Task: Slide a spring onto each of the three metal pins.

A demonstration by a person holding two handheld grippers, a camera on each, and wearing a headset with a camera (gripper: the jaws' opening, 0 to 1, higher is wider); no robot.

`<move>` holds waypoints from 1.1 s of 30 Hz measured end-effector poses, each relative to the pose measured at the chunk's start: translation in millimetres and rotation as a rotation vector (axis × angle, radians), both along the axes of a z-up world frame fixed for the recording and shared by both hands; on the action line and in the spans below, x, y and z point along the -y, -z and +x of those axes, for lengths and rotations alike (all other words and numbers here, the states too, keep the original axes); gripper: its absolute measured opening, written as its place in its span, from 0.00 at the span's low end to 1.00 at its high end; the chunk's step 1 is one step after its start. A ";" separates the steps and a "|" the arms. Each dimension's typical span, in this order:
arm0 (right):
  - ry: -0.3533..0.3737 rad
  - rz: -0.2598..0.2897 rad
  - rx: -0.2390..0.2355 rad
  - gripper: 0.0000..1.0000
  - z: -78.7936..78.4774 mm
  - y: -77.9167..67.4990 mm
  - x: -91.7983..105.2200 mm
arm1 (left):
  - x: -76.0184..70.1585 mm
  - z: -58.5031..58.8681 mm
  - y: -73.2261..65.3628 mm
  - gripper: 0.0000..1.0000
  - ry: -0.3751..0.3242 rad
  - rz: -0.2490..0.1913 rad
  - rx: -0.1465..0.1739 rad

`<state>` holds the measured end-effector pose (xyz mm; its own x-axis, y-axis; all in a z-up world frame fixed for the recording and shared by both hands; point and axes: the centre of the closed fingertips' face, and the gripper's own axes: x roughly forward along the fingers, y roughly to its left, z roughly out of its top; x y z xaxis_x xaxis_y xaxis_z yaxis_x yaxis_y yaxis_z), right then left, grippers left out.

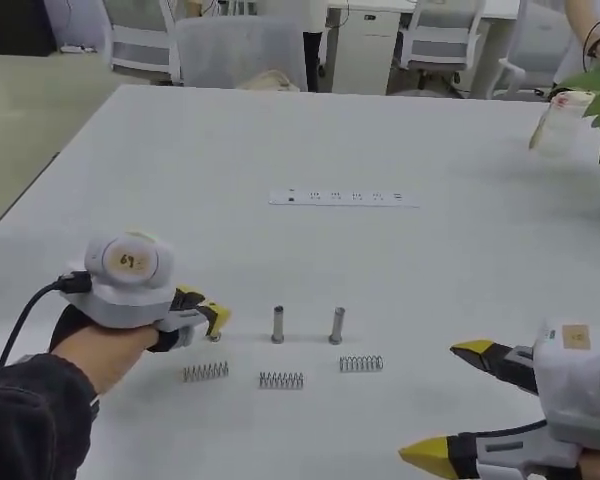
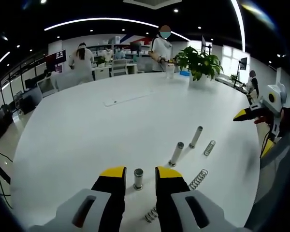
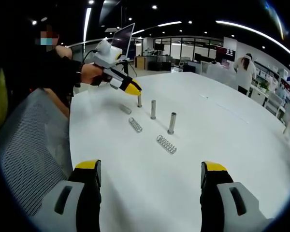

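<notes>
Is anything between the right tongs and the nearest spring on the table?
Nothing visible does. Bare table lies between the open right tongs and the nearest spring. The nearest pin stands just beyond that spring, and the left tongs are away at the far pin.

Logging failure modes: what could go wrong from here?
The left gripper, jaws open, straddles the end pin; closing off-centre might tip it, as it looks freestanding. The spring lies loose beside a second pin; the open right gripper, picking it, may roll it or knock that pin.
</notes>
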<state>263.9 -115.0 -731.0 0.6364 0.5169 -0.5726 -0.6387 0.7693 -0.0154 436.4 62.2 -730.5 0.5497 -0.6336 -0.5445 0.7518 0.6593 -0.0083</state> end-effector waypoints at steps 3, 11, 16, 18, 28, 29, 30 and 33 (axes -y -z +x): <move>-0.001 -0.004 0.001 0.84 0.2 -1.2 1.0 | -0.3 0.2 0.3 0.18 0.001 -0.001 0.001; -0.009 -0.006 -0.001 0.84 0.1 -2.4 -0.5 | -6.2 -1.3 -1.0 0.24 -0.011 -0.011 0.010; -0.018 -0.008 -0.006 0.82 -0.3 -1.8 -2.4 | -11.6 -3.2 -4.5 0.30 -0.020 -0.021 0.024; -0.022 -0.005 -0.009 0.81 -0.5 -1.8 -3.6 | -13.0 -6.3 -6.5 0.30 -0.020 -0.024 0.028; -0.063 -0.019 -0.026 0.76 -1.2 0.5 -12.4 | -26.6 -21.6 -14.7 0.32 -0.007 -0.033 0.075; -0.069 -0.019 -0.029 0.76 -1.2 0.5 -13.7 | -29.3 -24.1 -14.7 0.32 -0.008 -0.037 0.075; -0.073 -0.019 -0.030 0.75 -1.2 0.5 -14.5 | -30.9 -25.7 -14.7 0.33 -0.009 -0.038 0.074; -0.086 -0.020 -0.033 0.73 -0.2 0.2 -17.2 | -37.4 -32.4 -14.6 0.33 -0.009 -0.039 0.078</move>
<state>263.7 -97.8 -731.2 0.5705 0.5573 -0.6032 -0.7029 0.7112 -0.0077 404.0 99.5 -715.9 0.5953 -0.6485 -0.4744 0.7453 0.6662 0.0246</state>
